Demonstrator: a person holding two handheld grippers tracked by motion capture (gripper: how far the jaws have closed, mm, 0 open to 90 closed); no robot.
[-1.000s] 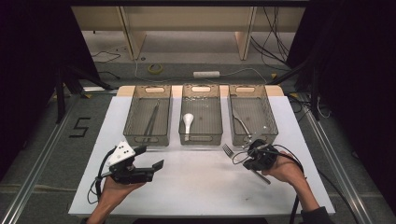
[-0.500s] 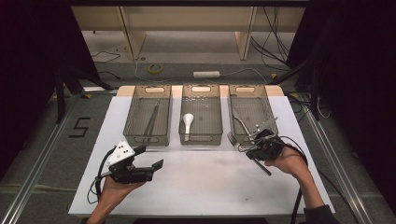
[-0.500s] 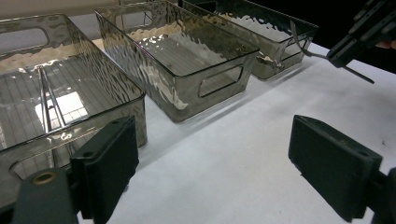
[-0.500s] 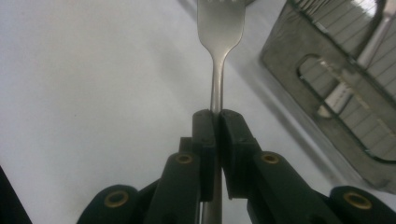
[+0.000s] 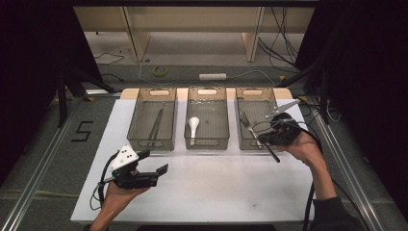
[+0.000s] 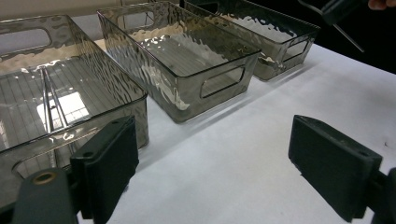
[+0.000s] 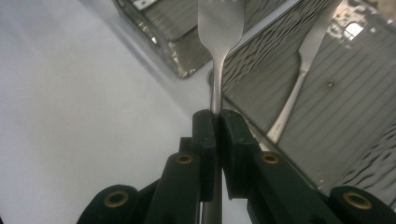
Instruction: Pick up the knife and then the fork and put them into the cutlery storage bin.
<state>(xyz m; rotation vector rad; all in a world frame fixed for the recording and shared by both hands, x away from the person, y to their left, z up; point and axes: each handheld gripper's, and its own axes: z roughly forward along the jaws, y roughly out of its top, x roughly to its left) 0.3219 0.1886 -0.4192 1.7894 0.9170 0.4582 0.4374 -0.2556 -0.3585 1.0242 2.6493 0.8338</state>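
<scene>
Two grippers work over a white table (image 5: 216,192): nearest, the left gripper (image 5: 153,162) rests low with its jaws spread wide and nothing between them. Farther off, the right gripper (image 7: 217,122) is clamped tight on a fork (image 7: 218,28), held above the near rim of the right-hand bin (image 5: 250,94), where another fork (image 7: 299,81) lies.

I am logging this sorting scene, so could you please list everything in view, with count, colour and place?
Bins: three, smoky clear plastic, in a row at the sheet's far side.
Chopsticks: a pair, dark, in the left bin.
Spoon: one, white, in the middle bin.
Held fork: one, silver, over the right bin's near end.
Second fork: one, silver, lying in the right bin.
Sheet: one, white, covering the table.
Left gripper: black, open, above the sheet.
Right gripper: black, clamped on the held fork.
</scene>
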